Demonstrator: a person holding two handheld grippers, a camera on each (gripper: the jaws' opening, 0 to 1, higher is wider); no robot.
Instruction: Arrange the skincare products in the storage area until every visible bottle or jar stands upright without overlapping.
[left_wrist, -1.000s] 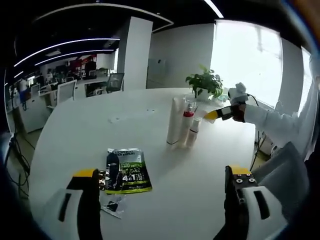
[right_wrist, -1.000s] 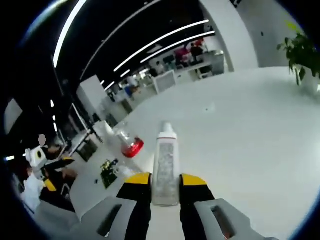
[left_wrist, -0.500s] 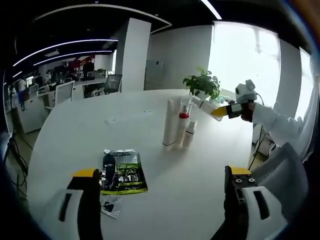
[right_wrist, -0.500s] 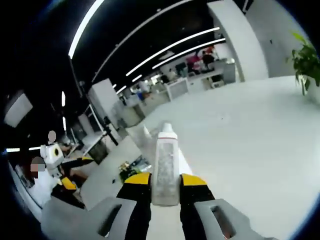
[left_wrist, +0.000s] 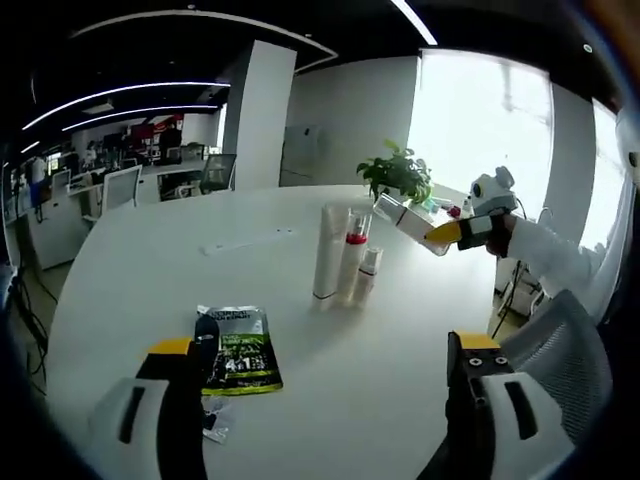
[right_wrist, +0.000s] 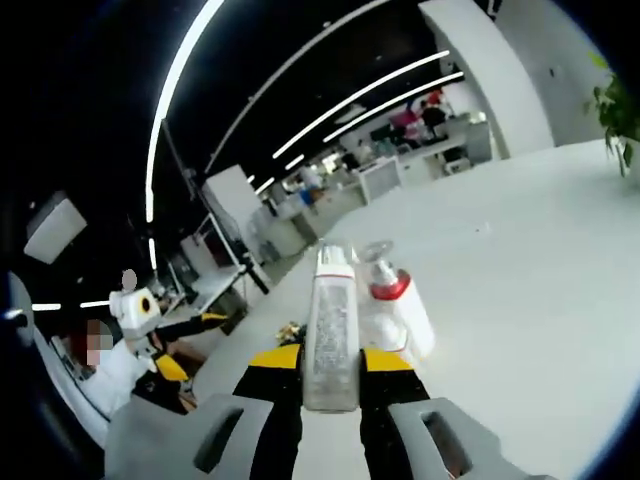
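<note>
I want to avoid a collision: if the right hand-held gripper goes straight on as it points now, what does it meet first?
Probably the clear pump bottle with the red collar, just beyond the held translucent white-capped bottle; depth is unclear.

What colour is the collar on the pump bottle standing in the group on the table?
Red, under a clear pump cap; the pump bottle shows best in the left gripper view.

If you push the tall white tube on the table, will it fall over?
Probably. The tall white tube stands upright on a narrow end, so it looks tippy. It would likely bump the red-collared pump bottle close beside it. It looks plastic, so probably light.
</note>
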